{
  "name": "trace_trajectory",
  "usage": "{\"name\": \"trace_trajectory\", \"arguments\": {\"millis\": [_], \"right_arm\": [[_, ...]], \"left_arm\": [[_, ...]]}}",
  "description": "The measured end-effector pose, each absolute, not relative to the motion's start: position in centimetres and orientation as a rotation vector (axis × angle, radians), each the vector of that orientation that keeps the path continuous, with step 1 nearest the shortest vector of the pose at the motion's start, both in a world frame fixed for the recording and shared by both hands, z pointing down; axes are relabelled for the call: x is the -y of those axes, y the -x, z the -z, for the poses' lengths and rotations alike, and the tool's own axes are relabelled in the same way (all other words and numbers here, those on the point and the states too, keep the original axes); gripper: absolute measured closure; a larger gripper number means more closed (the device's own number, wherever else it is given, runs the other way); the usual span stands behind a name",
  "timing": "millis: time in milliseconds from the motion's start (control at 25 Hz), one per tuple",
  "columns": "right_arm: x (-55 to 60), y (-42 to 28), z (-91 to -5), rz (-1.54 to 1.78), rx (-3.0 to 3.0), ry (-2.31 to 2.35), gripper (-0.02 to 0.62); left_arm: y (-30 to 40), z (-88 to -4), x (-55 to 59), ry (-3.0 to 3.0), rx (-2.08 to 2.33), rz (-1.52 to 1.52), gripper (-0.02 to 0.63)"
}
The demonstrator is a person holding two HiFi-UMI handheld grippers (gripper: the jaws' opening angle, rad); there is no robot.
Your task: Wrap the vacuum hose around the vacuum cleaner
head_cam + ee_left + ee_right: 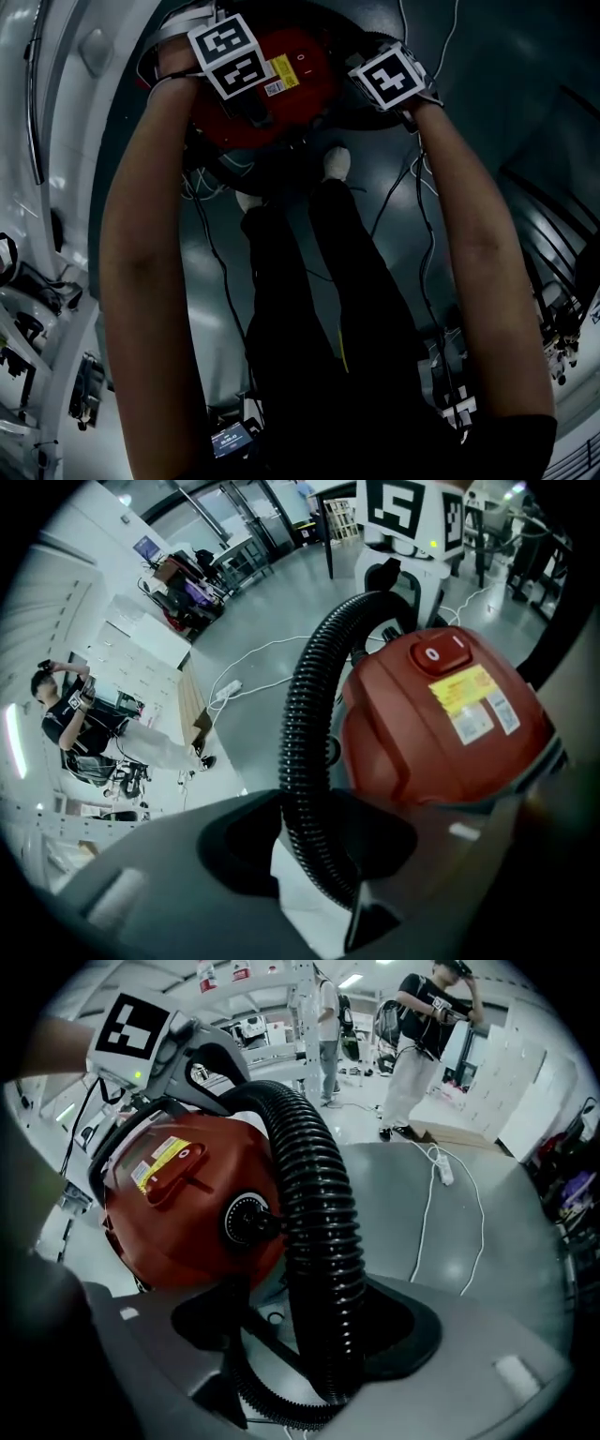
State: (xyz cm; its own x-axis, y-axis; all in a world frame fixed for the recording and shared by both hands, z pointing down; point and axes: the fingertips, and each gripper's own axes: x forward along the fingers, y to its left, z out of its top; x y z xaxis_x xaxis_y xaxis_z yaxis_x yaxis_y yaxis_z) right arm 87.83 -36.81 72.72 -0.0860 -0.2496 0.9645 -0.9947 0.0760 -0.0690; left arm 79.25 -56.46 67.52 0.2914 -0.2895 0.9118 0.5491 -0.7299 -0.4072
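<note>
Left gripper (314, 878): jaws clamped on black corrugated vacuum hose (305, 733). Hose arches up beside red vacuum cleaner (441, 714), which sits just right of the gripper. Right gripper (309, 1372): jaws closed on same hose, cleaner just left of it. Both grippers over cleaner, above glossy grey floor (478, 1232). White power strip (441, 1168) with cable on floor. Person (412, 1044) stands beyond.

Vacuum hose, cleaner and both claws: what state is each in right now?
vacuum hose: bent in an arc against the vacuum cleaner's side, gripped at two places.
vacuum cleaner: switch face up, between the two claws.
left claw: shut on the vacuum hose.
right claw: shut on the vacuum hose.
rocker switch: on or off cannot be told.
</note>
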Motion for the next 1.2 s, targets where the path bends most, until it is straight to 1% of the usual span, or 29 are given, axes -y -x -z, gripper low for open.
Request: {"name": "trace_trajectory", "arguments": {"millis": [120,160,360,440,520,560,680,720,760,840,880,920,1200], "right_arm": [[36.5,-88.3,-73.3,-1.093,1.436,-1.344,0.167],[36.5,-88.5,-73.4,-1.097,1.42,-1.369,0.154],[36.9,-89.6,-73.5,-1.036,1.393,-1.441,0.144],[36.6,-90.8,-73.4,-1.034,1.328,-1.52,0.154],[35.9,-91.7,-73.3,-1.043,1.277,-1.585,0.194],[35.6,-91.8,-73.2,-1.031,1.268,-1.59,0.228],[34.3,-92.2,-73.3,-0.96,1.242,-1.558,0.377],[33.9,-92.3,-73.4,-0.963,1.24,-1.557,0.408],[33.5,-92.2,-73.6,-0.984,1.243,-1.566,0.412],[32.9,-91.9,-73.7,-1.033,1.256,-1.598,0.48],[32.7,-91.7,-73.7,-1.041,1.265,-1.617,0.525],[32.5,-91.4,-73.7,-1.039,1.279,-1.63,0.6],[32.5,-88.8,-73.7,-1.059,1.394,-1.623,0.598]], "left_arm": [[-79.4,-67.8,56.3,1.851,0.251,1.535,0.436],[-79.5,-67.9,56.2,1.857,0.252,1.537,0.437],[-79.6,-68.2,56.3,1.881,0.277,1.541,0.439],[-79.7,-68.4,56.4,1.884,0.279,1.552,0.437],[-79.7,-68.8,56.6,1.873,0.291,1.574,0.437],[-79.7,-69.0,56.8,1.858,0.308,1.586,0.437],[-79.7,-69.8,57.2,1.795,0.365,1.611,0.434],[-79.8,-70.0,57.3,1.78,0.368,1.619,0.431],[-79.8,-70.2,57.5,1.771,0.361,1.628,0.431],[-80.0,-70.5,57.9,1.769,0.341,1.644,0.431],[-80.0,-70.5,58.0,1.774,0.334,1.646,0.43],[-80.1,-70.6,58.1,1.783,0.328,1.645,0.428],[-79.3,-70.6,58.8,1.83,0.302,1.672,0.427]]}}
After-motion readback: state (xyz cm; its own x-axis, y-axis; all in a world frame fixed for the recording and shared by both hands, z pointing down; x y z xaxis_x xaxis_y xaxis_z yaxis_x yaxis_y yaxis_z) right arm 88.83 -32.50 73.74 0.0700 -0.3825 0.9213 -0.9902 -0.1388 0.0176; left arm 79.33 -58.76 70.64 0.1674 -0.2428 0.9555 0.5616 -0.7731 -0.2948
